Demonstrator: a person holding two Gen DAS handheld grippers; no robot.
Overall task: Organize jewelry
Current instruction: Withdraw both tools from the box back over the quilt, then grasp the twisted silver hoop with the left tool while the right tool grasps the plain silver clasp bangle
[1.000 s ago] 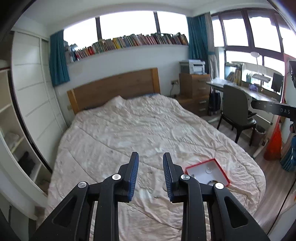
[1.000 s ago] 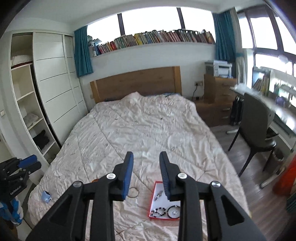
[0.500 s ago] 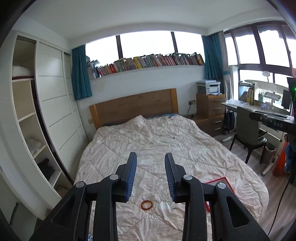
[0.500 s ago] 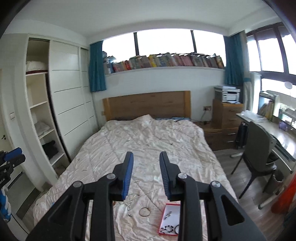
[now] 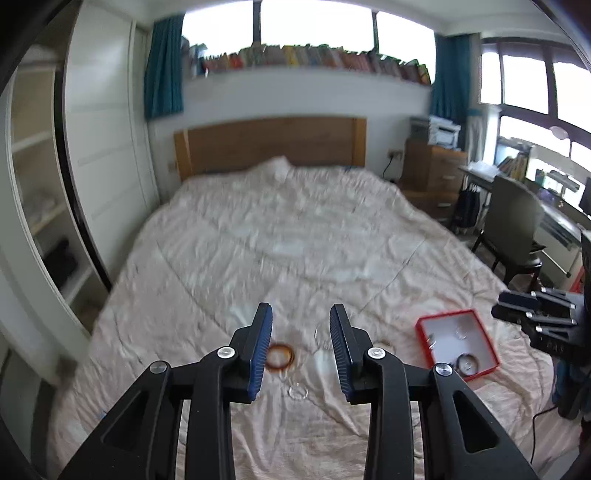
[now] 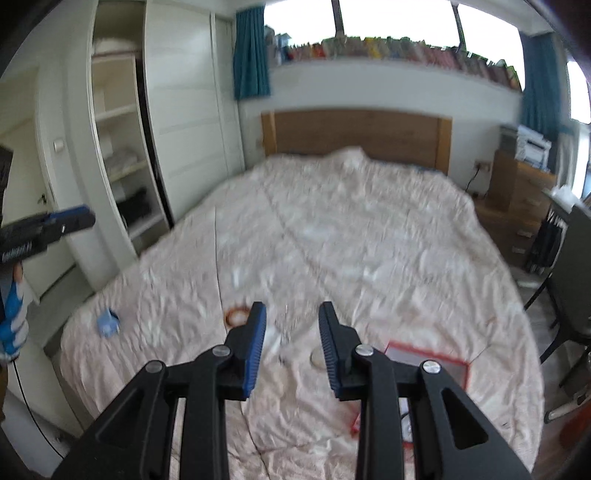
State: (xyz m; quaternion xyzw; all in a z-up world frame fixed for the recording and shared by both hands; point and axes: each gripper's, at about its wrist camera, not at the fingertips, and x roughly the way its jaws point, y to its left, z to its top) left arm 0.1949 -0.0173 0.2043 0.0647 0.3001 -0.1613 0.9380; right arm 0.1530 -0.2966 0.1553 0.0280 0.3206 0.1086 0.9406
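Below and just ahead of the left gripper [image 5: 301, 345], a bangle [image 5: 280, 356] lies on the bed [image 5: 295, 236], beside its left finger. A small ring [image 5: 298, 393] lies nearer, between the fingers. To the right of this gripper sits a tray [image 5: 421, 332] on the bed, with rings in it. Far ahead stands the headboard [image 5: 269, 146], with a bookshelf [image 5: 314, 59] above it. The right gripper [image 6: 291, 345] has the tray under its right finger and the bangle ahead on its left.

Blown-out daylight from the windows [image 5: 314, 22]; motion blur smears the bed [image 6: 332, 240]; fisheye edges curve darkly.
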